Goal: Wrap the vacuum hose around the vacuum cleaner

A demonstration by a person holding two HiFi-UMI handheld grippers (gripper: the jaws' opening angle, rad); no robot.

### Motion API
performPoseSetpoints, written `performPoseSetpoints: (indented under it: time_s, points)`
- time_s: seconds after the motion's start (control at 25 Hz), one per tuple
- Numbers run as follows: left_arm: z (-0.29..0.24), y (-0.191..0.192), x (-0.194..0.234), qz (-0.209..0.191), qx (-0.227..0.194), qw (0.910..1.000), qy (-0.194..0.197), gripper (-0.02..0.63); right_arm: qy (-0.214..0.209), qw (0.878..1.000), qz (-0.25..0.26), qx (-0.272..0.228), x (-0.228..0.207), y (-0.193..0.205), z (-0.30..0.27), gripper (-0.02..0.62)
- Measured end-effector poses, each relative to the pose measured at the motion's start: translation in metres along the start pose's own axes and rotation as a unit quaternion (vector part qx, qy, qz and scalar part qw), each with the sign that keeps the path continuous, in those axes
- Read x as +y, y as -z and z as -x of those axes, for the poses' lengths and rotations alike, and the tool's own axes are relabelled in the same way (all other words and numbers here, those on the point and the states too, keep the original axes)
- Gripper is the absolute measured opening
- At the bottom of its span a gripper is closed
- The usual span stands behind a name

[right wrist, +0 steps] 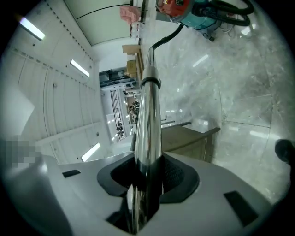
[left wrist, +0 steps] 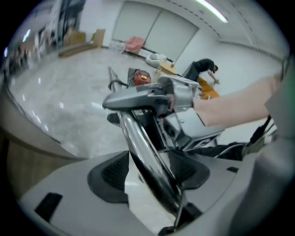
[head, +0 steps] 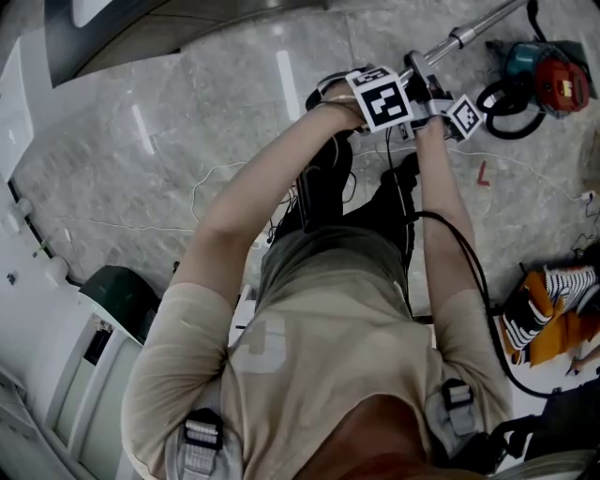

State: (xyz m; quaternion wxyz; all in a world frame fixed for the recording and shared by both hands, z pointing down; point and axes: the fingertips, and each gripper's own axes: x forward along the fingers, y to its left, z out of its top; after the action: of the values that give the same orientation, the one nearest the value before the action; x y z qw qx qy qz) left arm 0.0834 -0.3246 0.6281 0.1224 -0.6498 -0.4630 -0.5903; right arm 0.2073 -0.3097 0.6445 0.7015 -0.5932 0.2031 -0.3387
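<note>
Head view: square markers [head: 382, 98], vacuum wand [head: 473, 29]

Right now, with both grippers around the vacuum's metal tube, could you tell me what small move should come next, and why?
Probably slide the left gripper off the metal tube. Its jaws stand open around it, the right gripper is clamped on it, and the hose lies looped on the floor beside the vacuum cleaner.

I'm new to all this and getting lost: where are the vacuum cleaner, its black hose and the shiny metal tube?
vacuum cleaner [head: 561, 82]: head view, its red top.
black hose [head: 511, 134]: head view, the coiled loop.
metal tube [right wrist: 150, 124]: right gripper view, mid-shaft.
</note>
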Motion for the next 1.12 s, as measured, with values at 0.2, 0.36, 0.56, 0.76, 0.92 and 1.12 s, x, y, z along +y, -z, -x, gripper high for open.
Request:
performPoseSetpoints:
  time_s: [0.2,0.36,0.56,0.76,0.92,1.12]
  points:
    - [0.047,-0.036,0.011,-0.158,-0.08,0.9725,-0.151,0.267,0.002,0.999,-0.005,-0.049,0.009,-0.022,-0.018,0.13]
    - [0.098,-0.055,-0.032,-0.205,-0.178,0.9446,-0.184,0.267,0.031,0.997,0.004,-0.076,0.003,-0.037,-0.021,0.13]
    - [0.198,-0.074,-0.113,-0.074,-0.431,0.8983,-0.044,0.265,0.049,0.994,0.006,-0.097,-0.004,-0.031,-0.036,0.13]
    - [0.288,-0.067,-0.172,-0.023,-0.564,0.8073,0.173,0.265,0.053,0.992,0.012,-0.112,-0.004,-0.028,-0.05,0.13]
    - [0.297,0.001,-0.12,0.056,-0.529,0.8452,0.049,0.265,0.07,0.991,0.044,-0.107,-0.002,-0.044,-0.043,0.13]
    - [0.269,0.092,-0.048,0.117,-0.444,0.8859,-0.064,0.265,0.138,0.982,0.107,-0.072,-0.025,-0.068,-0.008,0.124]
